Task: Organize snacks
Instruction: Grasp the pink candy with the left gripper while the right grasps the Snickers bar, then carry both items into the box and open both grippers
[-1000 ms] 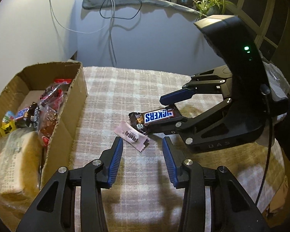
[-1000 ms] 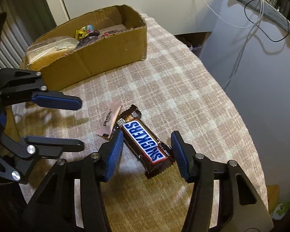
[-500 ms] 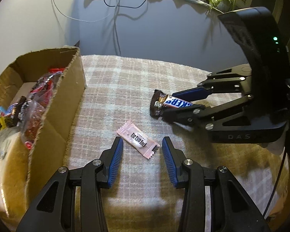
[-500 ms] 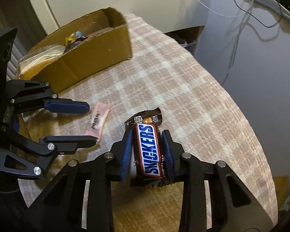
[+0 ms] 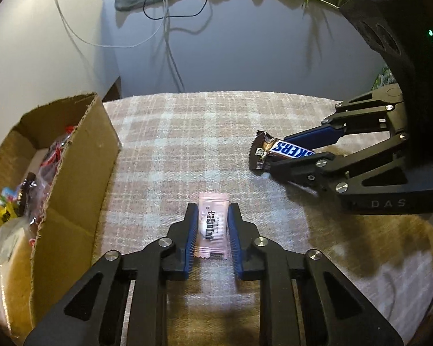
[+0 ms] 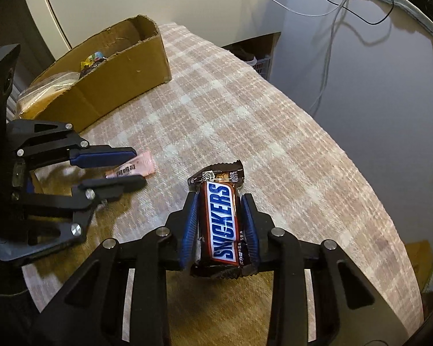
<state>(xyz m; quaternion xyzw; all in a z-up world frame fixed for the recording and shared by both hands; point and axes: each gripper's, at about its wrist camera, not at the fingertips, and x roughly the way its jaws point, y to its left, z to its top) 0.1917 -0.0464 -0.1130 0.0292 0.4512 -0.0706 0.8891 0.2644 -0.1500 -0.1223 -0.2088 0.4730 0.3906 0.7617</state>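
Two grippers are engaged. The left gripper (image 5: 212, 210), lower centre of its view, is closing its jaws on a pink candy packet (image 5: 212, 226), pads at both sides. The right gripper (image 6: 220, 201) clamps a Snickers bar (image 6: 222, 225). The cardboard box (image 5: 72, 155) sits at left on the checked cloth (image 5: 187, 132).
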